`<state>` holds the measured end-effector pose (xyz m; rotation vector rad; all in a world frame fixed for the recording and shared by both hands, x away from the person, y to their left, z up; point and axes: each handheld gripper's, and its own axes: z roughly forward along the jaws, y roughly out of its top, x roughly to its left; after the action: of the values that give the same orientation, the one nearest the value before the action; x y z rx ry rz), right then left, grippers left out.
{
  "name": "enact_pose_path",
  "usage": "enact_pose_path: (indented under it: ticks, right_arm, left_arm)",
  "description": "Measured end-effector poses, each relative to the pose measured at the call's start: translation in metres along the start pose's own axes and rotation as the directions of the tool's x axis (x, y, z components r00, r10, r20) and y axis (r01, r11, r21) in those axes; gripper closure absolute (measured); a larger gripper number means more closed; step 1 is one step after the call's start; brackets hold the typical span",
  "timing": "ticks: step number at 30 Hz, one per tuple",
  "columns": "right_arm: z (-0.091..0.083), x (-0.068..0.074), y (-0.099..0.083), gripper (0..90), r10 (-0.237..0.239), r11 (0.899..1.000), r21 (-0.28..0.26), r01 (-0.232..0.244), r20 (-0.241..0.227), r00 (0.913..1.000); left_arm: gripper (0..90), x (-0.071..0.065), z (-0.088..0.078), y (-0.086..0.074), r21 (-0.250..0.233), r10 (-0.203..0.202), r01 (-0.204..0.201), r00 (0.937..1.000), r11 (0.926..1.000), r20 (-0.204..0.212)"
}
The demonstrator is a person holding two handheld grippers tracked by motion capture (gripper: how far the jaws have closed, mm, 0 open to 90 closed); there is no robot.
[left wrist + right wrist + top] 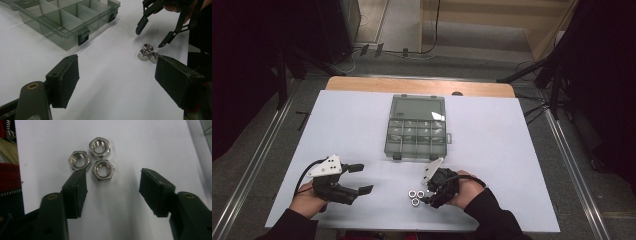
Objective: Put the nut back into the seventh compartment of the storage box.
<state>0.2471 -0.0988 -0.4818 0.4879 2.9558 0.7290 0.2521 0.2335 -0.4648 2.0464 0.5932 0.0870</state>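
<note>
While your right gripper (113,186) sits half-open just short of three shiny steel hex nuts (100,157), nothing's between its jaws. Left gripper (116,77): wide open, empty, on white table (512,150) near grey plastic compartment box (417,127).

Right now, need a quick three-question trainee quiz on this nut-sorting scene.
1. How many hex nuts lie on the white table?
2. True or false: the compartment box has its lid shut.
3. Which is nearest the nuts? A) left gripper B) right gripper C) compartment box

Key
1. Three, bunched together and touching.
2. False: the lid lies open, behind the tray.
3. B. Its jaws stand apart just short of the nuts, with none between them; the left gripper rests open off to the side.
</note>
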Motion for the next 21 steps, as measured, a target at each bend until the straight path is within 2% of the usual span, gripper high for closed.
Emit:
enact_pose_path:
  ticks: [6,11,14,15,16,18,21]
  right_arm:
    - [0.003,0.003,0.003,47.8,-0.009,1.0,-0.003,0.009,-0.014,0.9999]
    - [0.009,0.003,0.003,57.9,-0.038,0.999,0.007,0.038,-0.019,0.9991]
    - [0.01,0.003,0.003,60.6,-0.044,0.999,0.0,0.045,-0.03,0.9986]
    - [0.01,0.003,0.003,60.6,-0.044,0.999,0.0,0.045,-0.03,0.9986]
    - [0.011,0.003,0.004,64.2,-0.058,0.998,-0.006,0.058,-0.021,0.9981]
    - [0.011,0.004,0.005,67.5,-0.051,0.999,-0.002,0.051,-0.021,0.9985]
    - [0.012,0.003,0.006,68.1,-0.058,0.998,-0.004,0.058,-0.018,0.9981]
  left_arm:
    - [19.8,0.0,0.0,0.0,0.004,0.002,-0.002,1.0,1.0,0.0]
    - [19.8,0.0,0.0,0.0,-0.001,-0.002,0.002,1.0,1.0,0.0]
    - [19.8,-0.001,0.0,0.0,-0.006,-0.001,0.001,1.0,1.0,0.006]
    - [19.8,-0.001,0.0,0.0,-0.006,-0.001,0.001,1.0,1.0,0.006]
    - [19.8,-0.001,0.001,0.001,-0.004,0.001,-0.001,1.0,1.0,0.007]
    - [19.8,0.0,0.001,0.001,-0.002,0.004,-0.004,1.0,1.0,0.004]
    - [19.8,-0.001,0.0,0.001,0.001,0.004,-0.004,1.0,1.0,0.0]
